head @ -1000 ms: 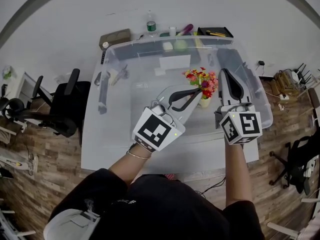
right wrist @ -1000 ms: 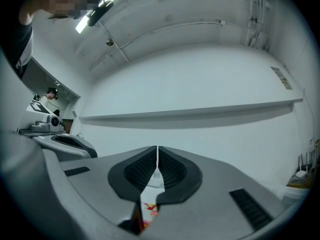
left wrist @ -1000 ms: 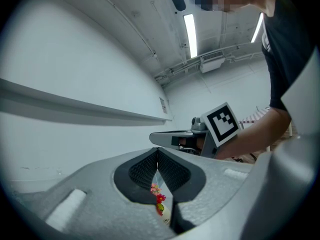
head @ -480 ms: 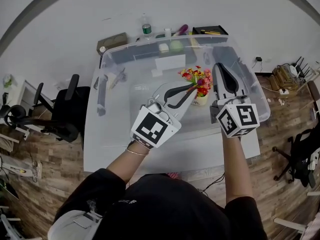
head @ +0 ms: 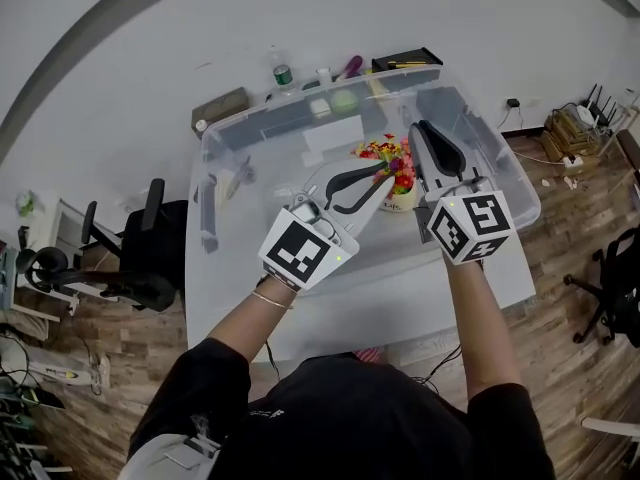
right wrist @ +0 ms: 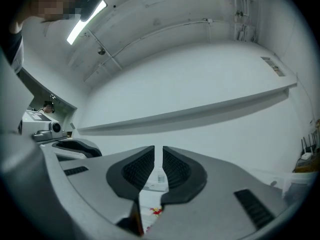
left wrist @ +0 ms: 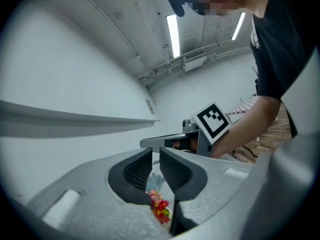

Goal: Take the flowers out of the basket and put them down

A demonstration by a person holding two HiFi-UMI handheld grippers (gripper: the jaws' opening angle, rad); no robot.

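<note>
flowers: small bright bunch (head: 388, 158) standing upright in a white pot (head: 400, 201); it is inside the basket and not lifted yet
flowers in gripper views: seen low past the jaws in the left gripper view (left wrist: 159, 207); only a few red specks show in the right gripper view (right wrist: 156, 211)
basket: a clear plastic bin (head: 522, 190) on the white table (head: 400, 303); its walls stand higher than the pot
left gripper: tips (head: 384, 176) at the bunch's left side; contact can't be told. Pads are pressed almost together with a hairline slit and nothing pinched (left wrist: 155, 153)
right gripper: reaches past the bunch on its right (head: 420, 136), near it but apart from it. Jaws have just been opening, only a narrow slit so far, and nothing is between them (right wrist: 158, 153)
step in hand: looks like lining up for the grab; neither gripper has the flowers
do it well: probably spread one gripper's jaws much wider first, since the slit is too thin for the pot or the stems
grip spot: best guess is low, on the pot or where the stems bunch; petals would likely crush or slip
lift: likely straight up and kept upright, clearing the basket wall before moving sideways
other gripper: could steady the basket or stay out of the way
put-down: the bare table in front of the basket looks suitable
risk: a nudge from closed tips may tip the pot
</note>
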